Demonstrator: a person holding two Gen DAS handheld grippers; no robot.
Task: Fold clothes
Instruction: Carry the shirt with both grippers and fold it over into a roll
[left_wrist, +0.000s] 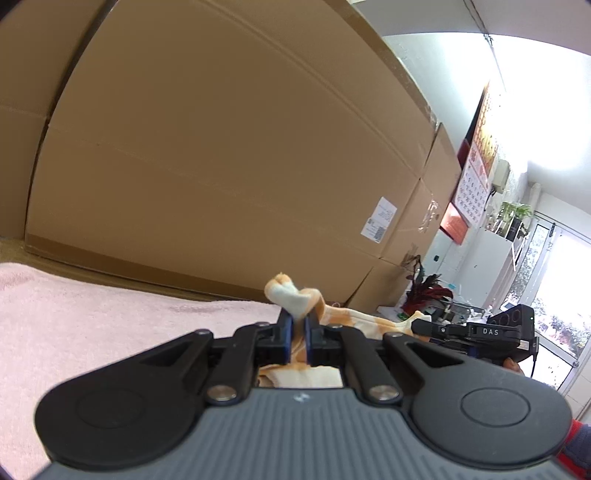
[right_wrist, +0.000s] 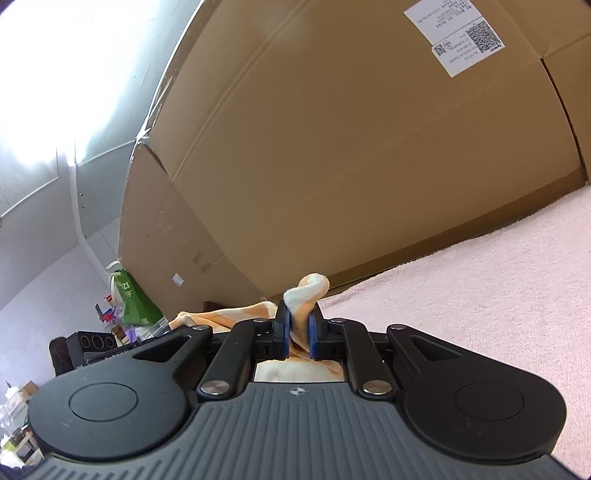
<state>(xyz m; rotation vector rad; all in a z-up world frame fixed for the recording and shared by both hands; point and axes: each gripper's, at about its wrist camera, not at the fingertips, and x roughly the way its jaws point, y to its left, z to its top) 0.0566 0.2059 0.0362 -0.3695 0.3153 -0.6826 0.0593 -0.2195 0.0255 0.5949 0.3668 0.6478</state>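
Left wrist view is filled mostly by a wall of large cardboard boxes (left_wrist: 229, 155) standing along the far edge of a pink towel-like surface (left_wrist: 110, 317); the same boxes (right_wrist: 351, 147) and pink surface (right_wrist: 498, 277) fill the right wrist view, where a white shipping label (right_wrist: 454, 37) sits high on one carton. Beyond the boxes in the left view are a bright window (left_wrist: 557, 280), a red wall calendar (left_wrist: 476, 173) and a red-leaved plant (left_wrist: 424, 291).

An orange-and-white garment (left_wrist: 354, 321) is stretched between the two tools, raised off the pink surface. The left gripper (left_wrist: 299, 332) has its blue pads pressed tight on one bunched corner, which pokes up above the fingertips while more cloth hangs below them. From there the fabric runs rightward to the other tool, seen from the side. In the right wrist view the right gripper (right_wrist: 299, 332) likewise pinches a twisted corner of the garment (right_wrist: 221, 314), with a tuft standing above the pads and the rest trailing off to the left, towards the black body of the other tool.
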